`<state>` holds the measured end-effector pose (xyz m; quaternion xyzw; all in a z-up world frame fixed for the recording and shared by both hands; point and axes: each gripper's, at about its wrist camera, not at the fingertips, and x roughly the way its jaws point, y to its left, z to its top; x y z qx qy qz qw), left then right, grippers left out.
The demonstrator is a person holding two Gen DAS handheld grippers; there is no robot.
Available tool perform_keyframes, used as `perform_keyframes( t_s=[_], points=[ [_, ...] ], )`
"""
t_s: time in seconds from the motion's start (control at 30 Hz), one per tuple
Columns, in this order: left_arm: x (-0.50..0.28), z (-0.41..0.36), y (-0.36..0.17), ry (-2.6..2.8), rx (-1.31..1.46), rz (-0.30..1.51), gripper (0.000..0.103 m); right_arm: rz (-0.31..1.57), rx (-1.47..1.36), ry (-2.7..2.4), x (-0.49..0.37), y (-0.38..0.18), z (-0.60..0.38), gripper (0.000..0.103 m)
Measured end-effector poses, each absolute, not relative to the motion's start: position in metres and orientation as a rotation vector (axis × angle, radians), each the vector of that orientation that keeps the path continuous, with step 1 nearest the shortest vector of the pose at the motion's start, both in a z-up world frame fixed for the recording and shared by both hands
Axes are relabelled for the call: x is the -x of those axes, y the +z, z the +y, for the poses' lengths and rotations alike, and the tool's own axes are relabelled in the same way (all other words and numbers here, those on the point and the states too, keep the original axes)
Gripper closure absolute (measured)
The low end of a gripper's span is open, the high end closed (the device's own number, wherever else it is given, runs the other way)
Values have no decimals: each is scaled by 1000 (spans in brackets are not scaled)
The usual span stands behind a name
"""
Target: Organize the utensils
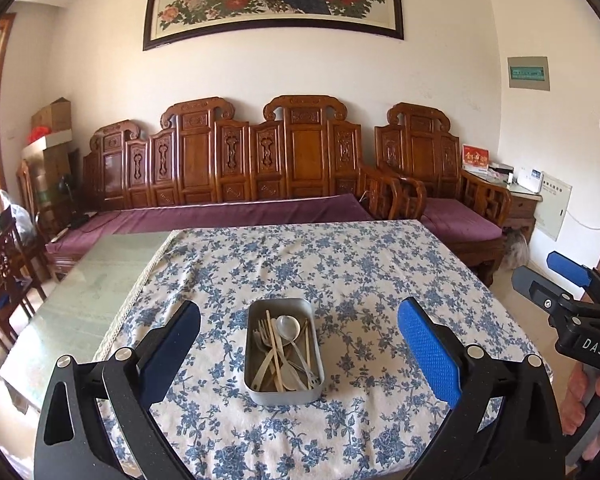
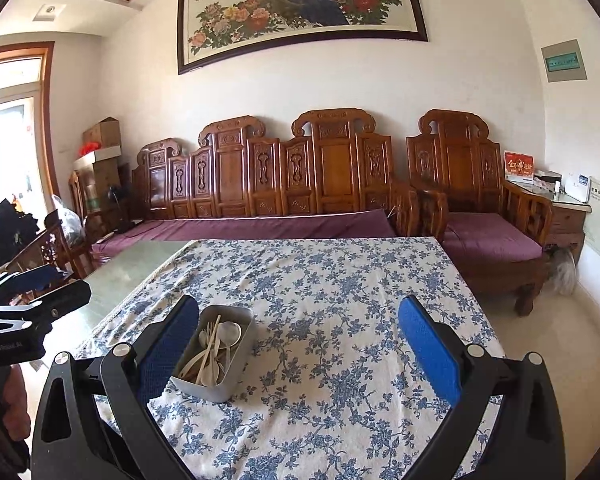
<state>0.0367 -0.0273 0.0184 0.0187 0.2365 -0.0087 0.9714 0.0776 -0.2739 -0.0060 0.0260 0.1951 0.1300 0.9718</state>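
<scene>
A grey metal tin (image 1: 253, 390) stands on the blue-flowered tablecloth (image 1: 340, 272). It holds a mixed pile of utensils: a metal spoon (image 1: 289, 327), forks (image 1: 260, 338), pale spoons and wooden chopsticks (image 1: 275, 350). My left gripper (image 1: 298, 344) is open and empty, held above the table with the tin between its fingers in view. In the right wrist view the tin (image 2: 204, 390) sits by the left finger. My right gripper (image 2: 298, 344) is open and empty, right of the tin. It also shows at the right edge of the left wrist view (image 1: 572, 292).
The cloth (image 2: 340, 280) covers the right part of a glass-topped table (image 1: 84, 288). A carved wooden sofa (image 1: 240, 168) with purple cushions stands behind the table, an armchair (image 1: 440, 184) to its right. Wooden chairs (image 1: 4, 264) stand at the left.
</scene>
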Motion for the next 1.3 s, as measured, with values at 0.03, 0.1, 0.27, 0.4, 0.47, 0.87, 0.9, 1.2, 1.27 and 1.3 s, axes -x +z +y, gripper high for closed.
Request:
perform_keyframes(
  t_s=[0.03, 0.1, 0.27, 0.4, 0.47, 0.87, 0.9, 1.2, 1.27, 1.3],
  points=[
    [-36, -27, 18, -16, -37, 477, 8, 394, -50, 261, -77, -6, -272, 2],
    [-37, -26, 18, -19, -32, 479, 8, 396, -49, 260, -78, -7, -272, 2],
    [-38, -26, 18, -19, -33, 480, 8, 398, -47, 261, -78, -8, -271, 2],
    [-37, -26, 18, -19, -31, 480, 8, 398, -45, 260, -78, -8, -271, 2],
    [-37, -26, 18, -19, -32, 480, 8, 397, -43, 258, -78, -9, -272, 2],
    [-38, -27, 18, -18, -32, 480, 8, 400, -40, 260, -78, -11, -272, 2],
    [-38, -27, 18, -18, -31, 479, 8, 399, -40, 259, -78, -10, -272, 2],
    [-37, -26, 18, -20, -30, 477, 8, 399, -40, 261, -78, -11, -271, 2],
    [-37, -26, 18, -21, -31, 478, 8, 399, -41, 262, -78, -11, -271, 2],
    [-37, -26, 18, -22, -31, 477, 8, 400, -40, 262, -78, -11, -271, 2]
  ],
)
